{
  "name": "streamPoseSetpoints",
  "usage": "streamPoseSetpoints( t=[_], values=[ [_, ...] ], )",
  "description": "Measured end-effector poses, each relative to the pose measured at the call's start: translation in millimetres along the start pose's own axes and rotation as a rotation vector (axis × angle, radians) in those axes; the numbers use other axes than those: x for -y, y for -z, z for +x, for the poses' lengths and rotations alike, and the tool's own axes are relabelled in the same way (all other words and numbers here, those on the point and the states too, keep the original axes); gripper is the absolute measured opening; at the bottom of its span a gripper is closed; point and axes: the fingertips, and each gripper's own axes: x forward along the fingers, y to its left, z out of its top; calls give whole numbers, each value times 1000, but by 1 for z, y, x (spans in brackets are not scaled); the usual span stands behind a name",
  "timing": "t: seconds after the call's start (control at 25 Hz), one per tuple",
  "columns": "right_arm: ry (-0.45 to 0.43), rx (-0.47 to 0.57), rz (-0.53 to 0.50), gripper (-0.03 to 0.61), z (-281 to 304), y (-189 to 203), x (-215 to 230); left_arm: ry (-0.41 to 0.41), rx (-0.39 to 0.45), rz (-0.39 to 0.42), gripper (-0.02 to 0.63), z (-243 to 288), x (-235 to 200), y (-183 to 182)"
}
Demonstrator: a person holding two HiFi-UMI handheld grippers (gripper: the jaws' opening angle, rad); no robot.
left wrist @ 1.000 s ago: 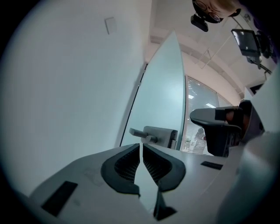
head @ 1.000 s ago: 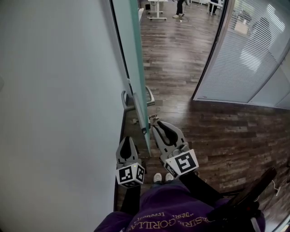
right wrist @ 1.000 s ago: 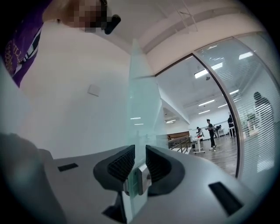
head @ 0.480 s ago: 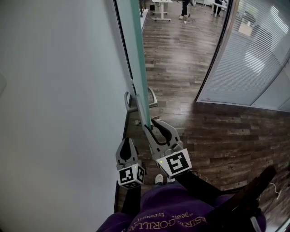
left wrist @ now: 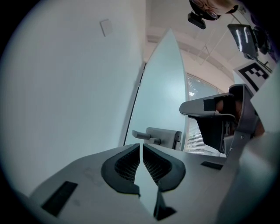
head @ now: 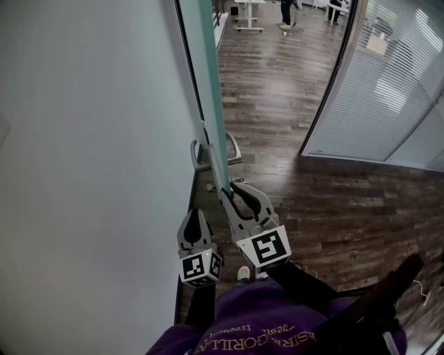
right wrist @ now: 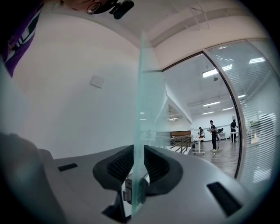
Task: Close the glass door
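Glass door [head: 207, 83]: stands ajar, seen edge-on in the head view, running from the far top of the frame to the near middle, just right of the white wall [head: 90, 139].
Right gripper [head: 232, 188]: jaws straddle the door's near free edge; in the right gripper view the ribbed pads [right wrist: 119, 165] press on both faces of the pane.
Left gripper [head: 195, 213]: jaws together with nothing between them; sits left of the door, in the narrow gap beside the wall, apart from the glass.
Door handle [head: 198, 154]: metal levers on both faces, just beyond the right gripper.
Lock plate [left wrist: 164, 136]: on the glass, behind the lever.
In the way: the wall crowds the left gripper's side.
Right side: dark wood floor [head: 277, 90], bounded by a curved glass partition with blinds [head: 388, 83].
Far end: a white desk [head: 248, 10] and standing people [right wrist: 213, 135].
Wall fitting: a small square plate [right wrist: 96, 81].
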Motion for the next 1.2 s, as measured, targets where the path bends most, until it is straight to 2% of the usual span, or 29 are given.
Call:
streamPoseSetpoints(
  t=[0.48, 0.68, 0.96, 1.2],
  values=[
    [28, -5, 13, 60, 2, 6, 2, 3, -13, -3, 2, 5, -6, 7],
    [31, -61, 40, 58, -4, 16, 8, 21, -11, -4, 2, 8, -1, 7],
    [43, -55, 49, 55, -18, 12, 26, 49, -5, -5, 2, 13, 20, 6],
    [72, -11, 32, 52, -20, 6, 47, 66, 0, -7, 2, 27, 31, 3]
  ],
)
